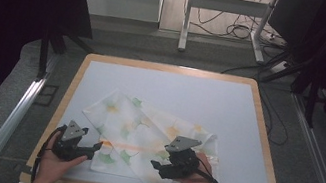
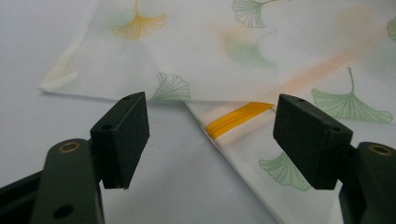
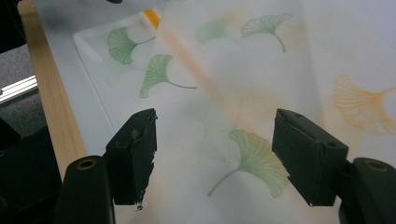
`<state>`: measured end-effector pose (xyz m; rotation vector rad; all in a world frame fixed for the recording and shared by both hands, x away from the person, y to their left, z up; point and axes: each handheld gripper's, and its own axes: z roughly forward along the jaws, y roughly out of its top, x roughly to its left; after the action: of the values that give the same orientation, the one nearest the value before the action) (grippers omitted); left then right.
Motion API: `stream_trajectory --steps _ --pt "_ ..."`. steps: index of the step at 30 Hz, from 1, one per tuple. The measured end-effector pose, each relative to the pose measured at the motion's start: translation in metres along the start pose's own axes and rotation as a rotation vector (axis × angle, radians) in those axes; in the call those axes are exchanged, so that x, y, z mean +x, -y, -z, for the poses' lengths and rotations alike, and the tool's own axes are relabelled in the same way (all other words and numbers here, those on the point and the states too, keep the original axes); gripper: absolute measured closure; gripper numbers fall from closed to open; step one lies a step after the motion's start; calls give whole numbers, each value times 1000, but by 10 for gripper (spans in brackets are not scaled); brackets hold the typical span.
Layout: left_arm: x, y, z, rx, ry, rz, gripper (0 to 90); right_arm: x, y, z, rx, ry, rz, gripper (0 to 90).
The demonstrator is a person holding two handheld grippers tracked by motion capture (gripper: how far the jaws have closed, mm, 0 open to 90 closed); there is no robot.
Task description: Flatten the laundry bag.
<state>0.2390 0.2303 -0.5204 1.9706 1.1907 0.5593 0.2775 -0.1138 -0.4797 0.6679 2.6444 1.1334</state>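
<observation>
High view: folded leaf-print cloth [image 1: 143,136] lies flat on the counter [image 1: 258,113], near its front edge. Left hand-held gripper [image 1: 96,147] sits at its left edge, right hand-held gripper [image 1: 156,165] above it; both jaw pairs spread apart, holding nothing.

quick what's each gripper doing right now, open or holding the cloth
Left gripper: open, holding nothing, at the edge of the cloth.
Right gripper: open, holding nothing, over the cloth.

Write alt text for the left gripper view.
The left tool, jaws open, hovers over a folded white cloth printed with green and orange ginkgo leaves. An orange stripe runs between the jaws, on a pale mat.
</observation>
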Motion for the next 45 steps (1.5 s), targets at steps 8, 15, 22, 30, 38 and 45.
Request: stream_trajectory --steps 8,15,22,30,38,45 --pt "1 1 0 4 -3 2 268 16 -10 -26 69 -43 34 309" --pt "0 1 -1 6 0 -7 268 27 -15 -50 132 -54 66 307" --pt "0 1 -1 7 -2 -10 268 36 -18 -68 174 -52 85 305" --pt "0 1 -1 13 -6 -15 267 39 -19 -79 202 -49 93 303" --pt "1 1 -1 15 -9 -16 267 42 -18 -83 220 -25 104 341" --pt "2 1 -2 20 -6 -18 267 39 -19 -80 224 -12 97 464"
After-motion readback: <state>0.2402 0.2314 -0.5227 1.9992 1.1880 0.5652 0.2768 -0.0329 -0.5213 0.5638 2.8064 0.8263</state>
